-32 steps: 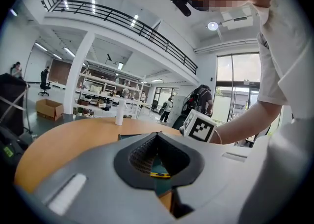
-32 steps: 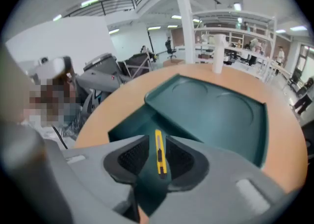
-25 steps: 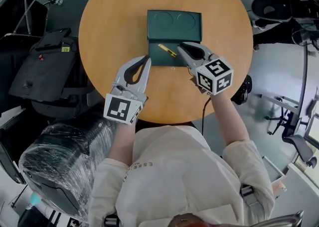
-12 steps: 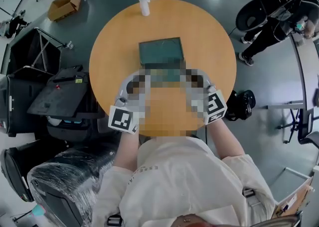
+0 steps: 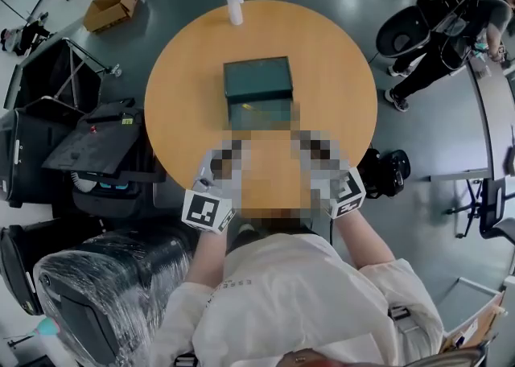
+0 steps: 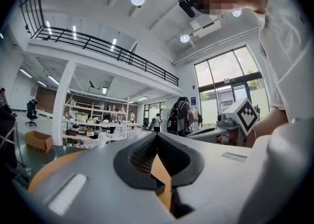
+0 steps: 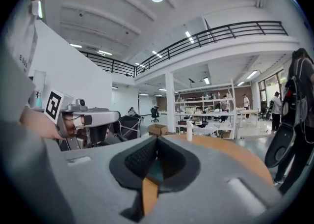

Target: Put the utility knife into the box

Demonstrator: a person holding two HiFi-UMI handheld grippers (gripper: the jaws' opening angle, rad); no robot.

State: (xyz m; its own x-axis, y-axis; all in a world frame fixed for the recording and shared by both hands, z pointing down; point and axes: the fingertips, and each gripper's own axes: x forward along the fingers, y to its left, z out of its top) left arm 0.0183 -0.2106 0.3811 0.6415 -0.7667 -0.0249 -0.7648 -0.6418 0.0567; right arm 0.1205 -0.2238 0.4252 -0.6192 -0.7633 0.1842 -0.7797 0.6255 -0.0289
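A dark green box (image 5: pixel 257 77) lies with its lid open in the middle of the round wooden table (image 5: pixel 338 59). I cannot make out the utility knife; a blurred patch covers the box's near edge and both grippers' jaws in the head view. The left gripper's marker cube (image 5: pixel 208 211) and the right one's (image 5: pixel 346 195) sit at the table's near edge, short of the box. In the left gripper view my left gripper (image 6: pixel 157 135) is shut and empty. My right gripper (image 7: pixel 157 138) is also shut with nothing in it, and green shows through its gap.
A white bottle (image 5: pixel 233 5) stands at the table's far edge. Black cases (image 5: pixel 88 144) and a wrapped chair (image 5: pixel 96 293) crowd the left. A cardboard box (image 5: pixel 113 5) lies on the floor far left. A person with a backpack (image 5: pixel 451 27) stands at the right.
Both grippers have drawn back from the box toward the table's near edge. The right jaws, open beside the knife a second ago, have shut. The head view now takes in more of the room.
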